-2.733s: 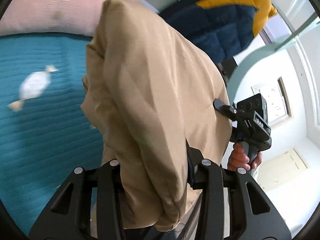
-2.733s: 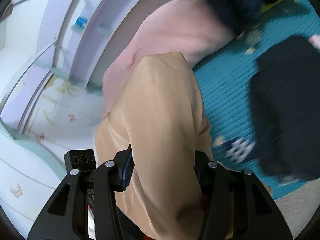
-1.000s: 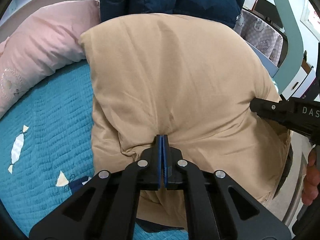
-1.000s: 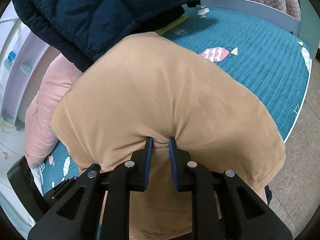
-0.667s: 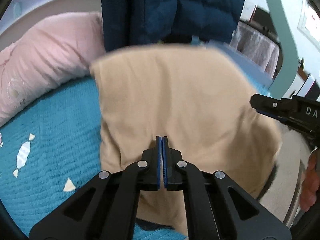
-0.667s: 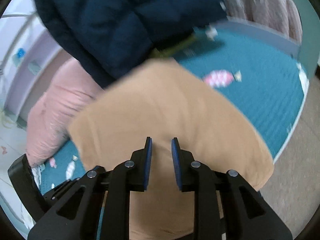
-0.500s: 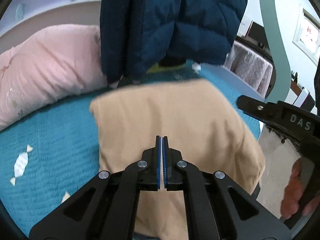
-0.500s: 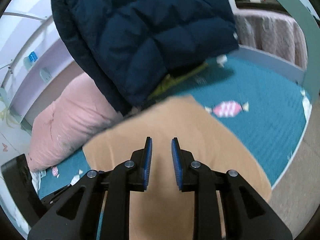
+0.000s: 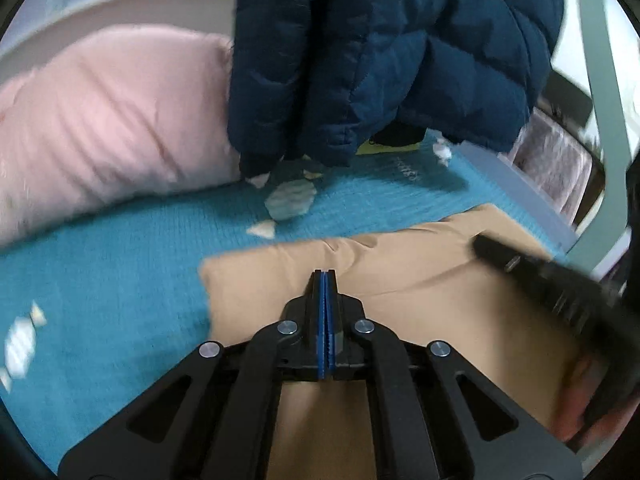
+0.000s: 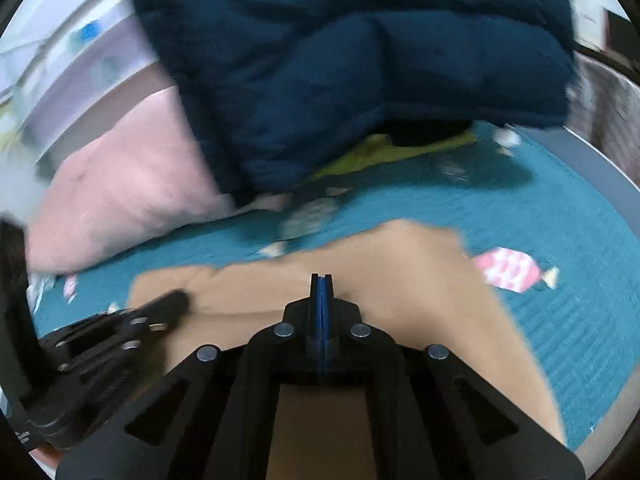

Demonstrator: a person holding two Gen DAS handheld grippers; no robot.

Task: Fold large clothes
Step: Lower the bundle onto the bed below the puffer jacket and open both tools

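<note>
Left gripper: my left gripper (image 9: 325, 276) has its blue pads pressed together with nothing between them; it hangs above the near part of the tan garment (image 9: 400, 280), pointing down and forward across the bed.

Tan garment: it lies flat on the teal bedspread (image 9: 120, 280) at the near edge of the bed, a rough rectangle with a soft ridge along its far edge. In the right wrist view its far edge looks uneven, higher on the right side, though blur makes that hard to judge.

Right gripper: my right gripper (image 10: 321, 280) has just been closing and its pads now meet on nothing; the cloth lies below it, not in it. In the left wrist view I see it as a blurred black shape reaching in over the garment's right part.

Surroundings: a pink pillow (image 9: 112, 120) sits at the far left, and a navy puffer jacket (image 9: 380, 48) hangs over the far side of the bed, well apart from the tan piece.

Step in hand: I judge the garment is laid down and released, so I am between folds, both grippers free.

Next move: I expect to need both grippers opened and brought down on one edge or on two corners of the tan cloth, gripping only the layers I mean to lift, then carrying that edge over evenly so the fold lands square.
</note>
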